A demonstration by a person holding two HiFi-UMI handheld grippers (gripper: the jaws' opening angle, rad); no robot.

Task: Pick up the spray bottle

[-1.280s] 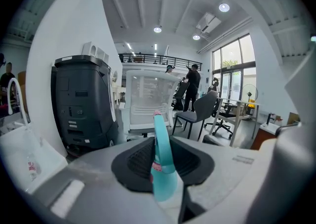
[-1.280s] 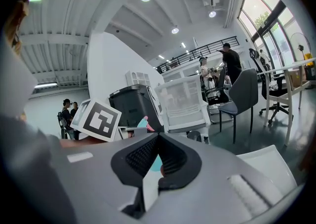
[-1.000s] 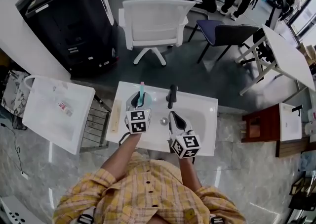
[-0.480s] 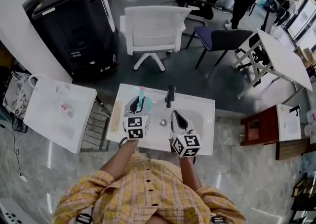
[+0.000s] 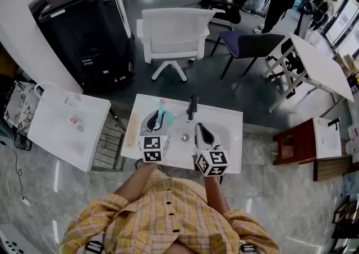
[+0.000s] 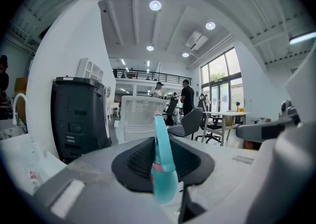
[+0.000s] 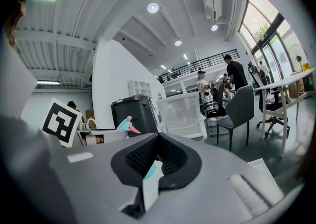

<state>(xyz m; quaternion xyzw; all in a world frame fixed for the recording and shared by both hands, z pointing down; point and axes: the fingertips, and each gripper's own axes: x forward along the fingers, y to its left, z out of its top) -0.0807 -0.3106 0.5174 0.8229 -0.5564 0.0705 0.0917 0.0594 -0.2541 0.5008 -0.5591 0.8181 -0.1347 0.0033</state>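
In the head view, the teal spray bottle (image 5: 161, 112) with a pink tip stands upright between the jaws of my left gripper (image 5: 157, 118), above the left part of the white washbasin (image 5: 231, 129). The left gripper view shows the bottle (image 6: 162, 163) pinched between the two black pads, its nozzle end up. My right gripper (image 5: 203, 131) hovers over the basin's middle, to the right of the bottle and apart from it. Its jaws (image 7: 150, 168) stand a narrow slit apart with nothing in them. The bottle's teal and pink top (image 7: 127, 125) shows at the left of the right gripper view.
A black faucet (image 5: 192, 107) rises at the basin's back edge, and a drain (image 5: 184, 137) lies between the grippers. A white side table (image 5: 67, 127) and wire rack stand at left. A white chair (image 5: 176, 28) and a black machine (image 5: 84, 23) stand beyond the basin.
My left gripper has risen and drawn back toward me with the bottle in it. The right gripper has also lifted a little and stayed beside it.
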